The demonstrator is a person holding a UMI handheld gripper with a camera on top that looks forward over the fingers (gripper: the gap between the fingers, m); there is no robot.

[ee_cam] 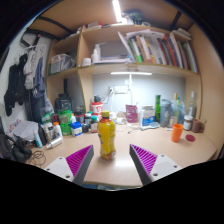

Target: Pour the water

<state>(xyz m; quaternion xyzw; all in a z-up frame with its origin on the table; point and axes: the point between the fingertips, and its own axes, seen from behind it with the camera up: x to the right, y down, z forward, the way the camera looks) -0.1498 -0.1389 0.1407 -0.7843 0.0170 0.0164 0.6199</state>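
Yellow-filled bottle (107,135) with a red cap stands upright on the tabletop (175,158), just ahead of the gripper (111,163) and centred on the gap between its purple pads. Jaws apart, holding nothing. Recommended approach: advance straight, bracket the bottle's body below the cap, then close squarely to prevent tipping.

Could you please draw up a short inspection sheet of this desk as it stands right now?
Surface: pale wooden desk, bare just ahead of the fingers.
Job's things: yellow bottle upright, just beyond the fingertips, not held.
Clutter: green bottle, orange cup, jars and containers along the back.
Gripper: gripper open, purple pads either side of the bottle's base.
Cables: a coil at the desk's left end.
Surroundings: shelf of books above, lamp strip beneath it.
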